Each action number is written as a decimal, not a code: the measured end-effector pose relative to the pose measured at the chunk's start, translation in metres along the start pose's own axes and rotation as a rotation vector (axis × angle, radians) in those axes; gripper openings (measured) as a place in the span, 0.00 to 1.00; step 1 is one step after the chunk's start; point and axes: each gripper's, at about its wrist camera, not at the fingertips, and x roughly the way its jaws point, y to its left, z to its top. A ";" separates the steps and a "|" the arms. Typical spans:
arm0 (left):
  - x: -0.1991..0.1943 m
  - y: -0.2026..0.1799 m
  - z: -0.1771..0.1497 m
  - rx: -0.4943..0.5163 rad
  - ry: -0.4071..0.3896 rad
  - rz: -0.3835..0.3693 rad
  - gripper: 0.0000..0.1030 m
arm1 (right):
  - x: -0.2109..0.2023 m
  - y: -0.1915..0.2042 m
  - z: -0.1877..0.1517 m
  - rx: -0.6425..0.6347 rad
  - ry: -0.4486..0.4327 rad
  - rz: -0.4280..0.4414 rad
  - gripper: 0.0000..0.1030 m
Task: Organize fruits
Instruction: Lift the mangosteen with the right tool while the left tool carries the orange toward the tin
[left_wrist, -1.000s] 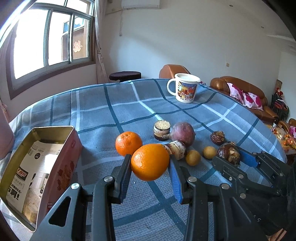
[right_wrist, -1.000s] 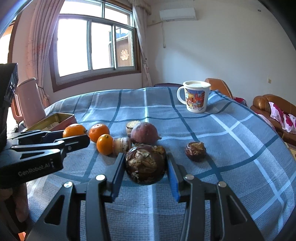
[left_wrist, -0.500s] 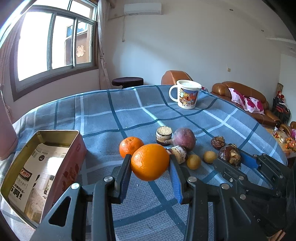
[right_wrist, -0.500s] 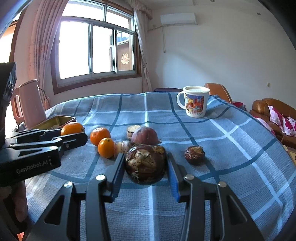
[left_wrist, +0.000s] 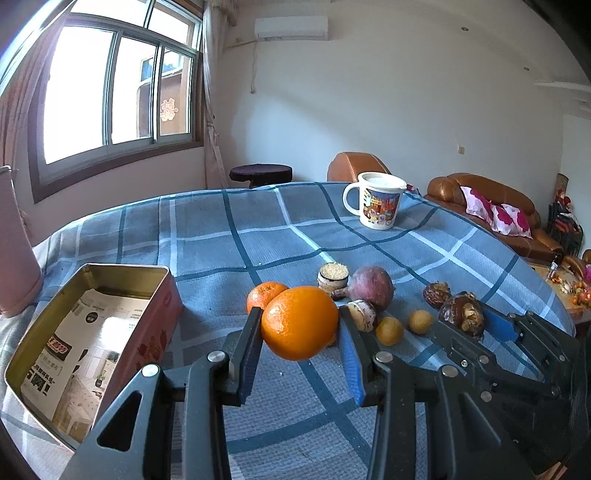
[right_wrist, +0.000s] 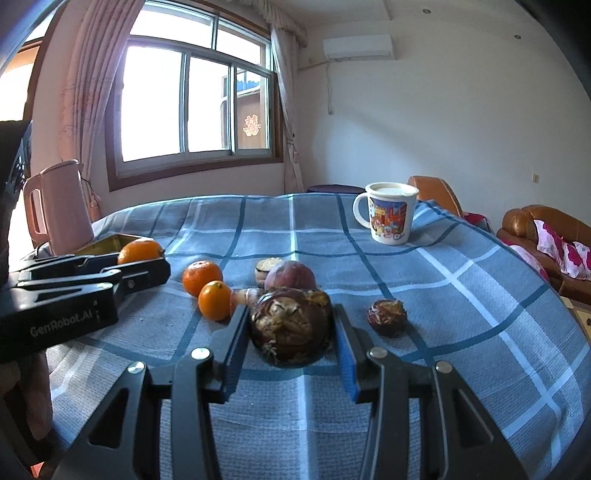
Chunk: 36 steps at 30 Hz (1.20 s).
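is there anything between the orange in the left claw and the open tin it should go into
Nothing visible. The left claw holds the orange above the cloth, and only bare tablecloth lies between it and the open tin to the left.

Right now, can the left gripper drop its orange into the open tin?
Probably yes. The left gripper grips the orange, and the tin lies open just to its left with nothing between them.
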 end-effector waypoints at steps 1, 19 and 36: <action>0.000 0.000 0.001 0.000 -0.002 0.001 0.40 | -0.001 0.000 0.000 -0.001 -0.003 0.001 0.44; -0.011 0.003 0.000 -0.012 -0.062 0.023 0.40 | -0.010 0.004 -0.003 -0.032 -0.066 0.001 0.44; -0.024 0.005 -0.001 -0.011 -0.133 0.078 0.40 | -0.018 0.009 -0.001 -0.068 -0.127 -0.012 0.44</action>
